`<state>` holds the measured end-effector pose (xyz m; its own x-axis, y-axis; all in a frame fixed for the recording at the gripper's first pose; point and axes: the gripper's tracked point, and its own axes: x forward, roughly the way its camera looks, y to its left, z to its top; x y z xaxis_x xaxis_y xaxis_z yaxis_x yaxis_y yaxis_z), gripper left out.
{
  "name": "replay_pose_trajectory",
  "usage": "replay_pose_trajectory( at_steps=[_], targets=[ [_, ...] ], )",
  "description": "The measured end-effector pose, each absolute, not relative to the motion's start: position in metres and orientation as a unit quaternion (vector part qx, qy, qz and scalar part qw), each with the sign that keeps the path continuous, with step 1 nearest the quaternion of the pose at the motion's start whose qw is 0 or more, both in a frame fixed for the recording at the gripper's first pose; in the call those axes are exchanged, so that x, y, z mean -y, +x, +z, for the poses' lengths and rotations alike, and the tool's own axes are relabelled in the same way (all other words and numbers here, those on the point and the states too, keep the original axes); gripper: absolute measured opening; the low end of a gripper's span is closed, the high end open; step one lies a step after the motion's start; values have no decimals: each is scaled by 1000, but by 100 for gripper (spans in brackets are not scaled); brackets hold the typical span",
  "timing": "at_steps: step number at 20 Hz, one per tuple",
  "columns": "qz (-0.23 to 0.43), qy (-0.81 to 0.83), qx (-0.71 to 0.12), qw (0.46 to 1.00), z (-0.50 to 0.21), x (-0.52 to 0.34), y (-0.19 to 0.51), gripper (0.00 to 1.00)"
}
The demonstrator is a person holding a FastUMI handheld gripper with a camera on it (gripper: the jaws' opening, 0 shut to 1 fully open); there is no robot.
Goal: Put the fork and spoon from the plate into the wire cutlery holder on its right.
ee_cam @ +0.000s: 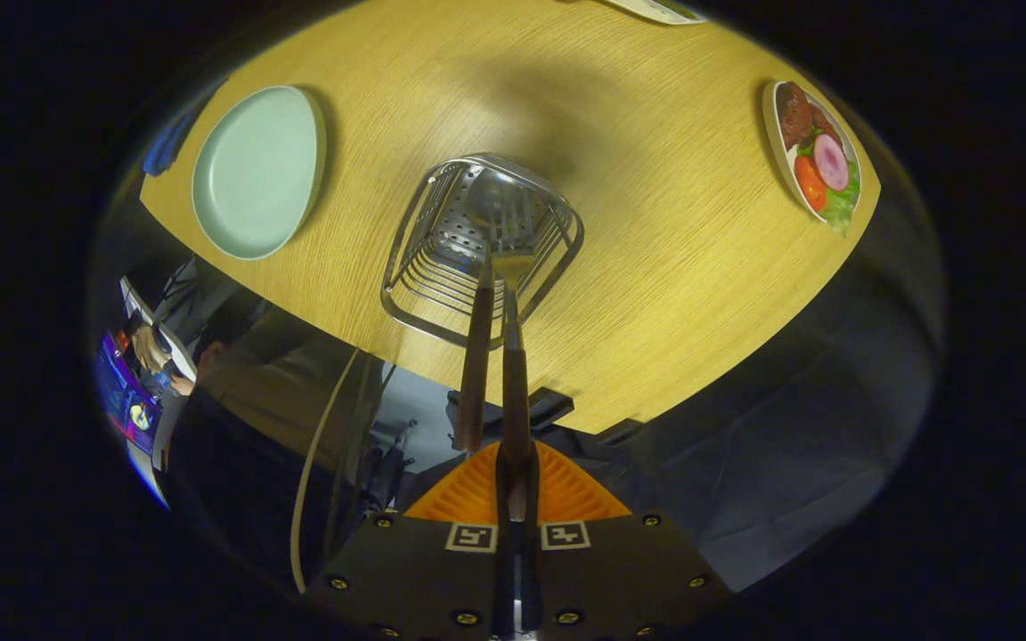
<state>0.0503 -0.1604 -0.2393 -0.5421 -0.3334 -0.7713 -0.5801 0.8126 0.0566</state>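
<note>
The fork (514, 267) stands almost upright ahead of the gripper (514, 485), its brown handle pinched between the two fingers, which are closed together on it. Its metal tines reach into the wire holder (477, 245), near the holder's middle. Just beside the fork, on the gripper's left, a second brown handle rises: the spoon (477, 356), already standing in the holder, its bowl down inside against the perforated metal base. The two handles lean close together, nearly touching near the holder's rim; the spoon's handle lies outside the fingers, free of them.

The holder sits on the table (655, 267), a yellow wood-grain top, straight ahead of the fingers and near the table's closer edge. Its wire rings wrap around both pieces of cutlery.

Beyond the holder and well to the left lies the plate (255, 174), pale green with nothing on it. Far off to the right, near the table's edge, is a dish of food (816, 156) holding dark meat pieces, tomato, a pink slice and lettuce.

Below the table edge, to the left of the fingers, a pale cable (317, 463) curves downward past dark equipment.
</note>
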Motion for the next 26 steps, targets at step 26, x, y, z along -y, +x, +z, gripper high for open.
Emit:
replay_pose_trajectory(
  at_steps=[26],
  targets=[
    [168,-136,-710,670,-183,119,73,24]
  ],
)
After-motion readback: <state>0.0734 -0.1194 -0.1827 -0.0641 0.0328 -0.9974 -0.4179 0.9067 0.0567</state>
